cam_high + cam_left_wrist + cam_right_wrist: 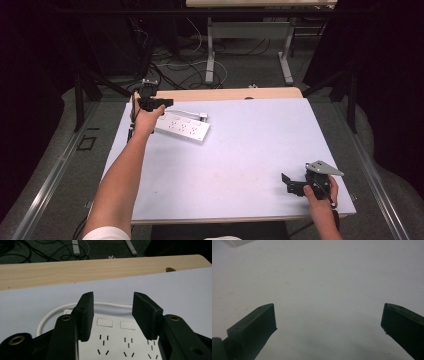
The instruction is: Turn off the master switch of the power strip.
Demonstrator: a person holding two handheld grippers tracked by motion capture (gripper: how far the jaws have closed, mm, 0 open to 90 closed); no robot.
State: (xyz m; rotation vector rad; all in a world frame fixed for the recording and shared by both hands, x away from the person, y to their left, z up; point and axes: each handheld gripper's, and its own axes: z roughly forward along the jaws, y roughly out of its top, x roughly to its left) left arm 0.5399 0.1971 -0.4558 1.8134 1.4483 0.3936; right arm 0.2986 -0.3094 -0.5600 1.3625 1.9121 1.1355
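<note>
A white power strip (182, 127) with several sockets lies flat at the far left of the white table top (250, 150). Its white cord (50, 315) loops behind it. My left gripper (169, 103) hovers over the strip's left end, held by a bare-armed hand. In the left gripper view its jaws (112, 302) stand partly apart above the socket face (117, 340), with nothing pressed between the pads. My right gripper (289, 183) rests near the front right corner of the table. Its jaws (328, 312) are wide open over the bare surface.
A strip of bare wood (225, 93) runs along the table's far edge. Beyond it lie table legs and tangled cables on the floor (200, 60). A white corner of the power strip (237, 242) shows at the top left of the right gripper view.
</note>
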